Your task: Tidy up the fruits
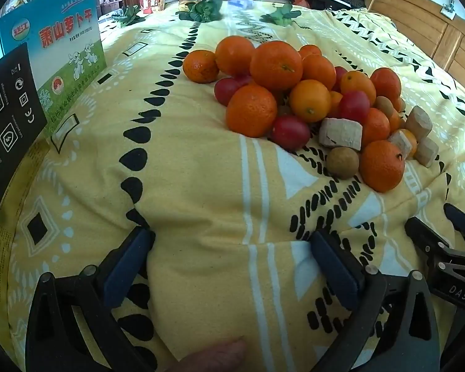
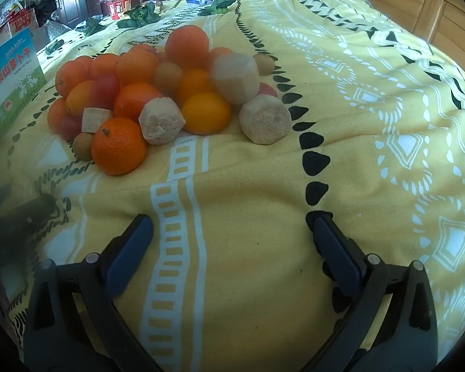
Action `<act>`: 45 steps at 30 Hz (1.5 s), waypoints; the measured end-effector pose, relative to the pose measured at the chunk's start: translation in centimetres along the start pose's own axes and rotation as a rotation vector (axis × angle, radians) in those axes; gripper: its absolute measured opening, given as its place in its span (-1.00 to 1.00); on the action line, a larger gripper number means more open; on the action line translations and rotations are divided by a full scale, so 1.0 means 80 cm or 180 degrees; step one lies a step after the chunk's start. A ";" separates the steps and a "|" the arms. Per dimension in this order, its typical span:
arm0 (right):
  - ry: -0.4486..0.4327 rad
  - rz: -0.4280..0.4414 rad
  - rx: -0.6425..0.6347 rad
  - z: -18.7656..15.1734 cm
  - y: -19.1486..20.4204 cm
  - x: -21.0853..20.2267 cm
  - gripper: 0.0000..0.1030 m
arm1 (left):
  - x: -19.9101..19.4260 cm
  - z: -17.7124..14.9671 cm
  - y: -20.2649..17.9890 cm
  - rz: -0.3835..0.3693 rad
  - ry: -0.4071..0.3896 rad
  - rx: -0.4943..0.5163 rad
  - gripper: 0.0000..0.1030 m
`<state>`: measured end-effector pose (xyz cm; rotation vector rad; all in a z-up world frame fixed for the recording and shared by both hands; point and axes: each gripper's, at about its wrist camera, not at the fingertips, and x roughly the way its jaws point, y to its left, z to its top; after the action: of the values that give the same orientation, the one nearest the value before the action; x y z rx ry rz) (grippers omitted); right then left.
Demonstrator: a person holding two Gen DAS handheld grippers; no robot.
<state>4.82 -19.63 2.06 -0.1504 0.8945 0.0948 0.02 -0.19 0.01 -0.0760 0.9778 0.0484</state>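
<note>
Jaws wide on both, nothing between them: left gripper (image 1: 232,241) and right gripper (image 2: 232,229) hover tilted down over bare yellow bedspread (image 2: 372,99), short of the fruit pile (image 1: 297,99). Pile sits mixed in 1 heap: oranges, red fruits, pale chunks (image 2: 265,117) at its edge. Likely pre-grasp; sorting not yet begun. Green-blue box (image 1: 65,52) stands left, likely a bin.
</note>
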 end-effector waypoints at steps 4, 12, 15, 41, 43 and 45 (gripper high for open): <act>0.0006 0.0007 0.0005 0.001 0.000 -0.001 1.00 | -0.001 0.000 0.005 -0.0069 0.0026 -0.0039 1.00; 0.0009 0.0011 0.0008 0.001 0.000 -0.001 1.00 | -0.009 -0.007 0.005 -0.0052 -0.0006 -0.0047 1.00; 0.0009 0.0013 0.0009 0.000 0.000 -0.001 1.00 | -0.010 -0.009 0.003 -0.0055 -0.0007 -0.0057 1.00; 0.0009 0.0012 0.0007 0.000 0.000 0.000 1.00 | -0.002 -0.006 -0.007 0.0061 0.0043 0.0041 1.00; 0.0009 0.0011 0.0007 0.000 0.000 0.000 1.00 | -0.001 -0.006 -0.008 0.0077 0.0022 0.0052 1.00; 0.0009 0.0012 0.0008 0.000 0.000 -0.001 1.00 | -0.002 -0.007 -0.007 0.0066 0.0001 0.0049 1.00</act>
<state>4.82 -19.64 2.11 -0.1466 0.8977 0.0971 -0.49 -0.82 -0.19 -0.0516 0.9790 0.0598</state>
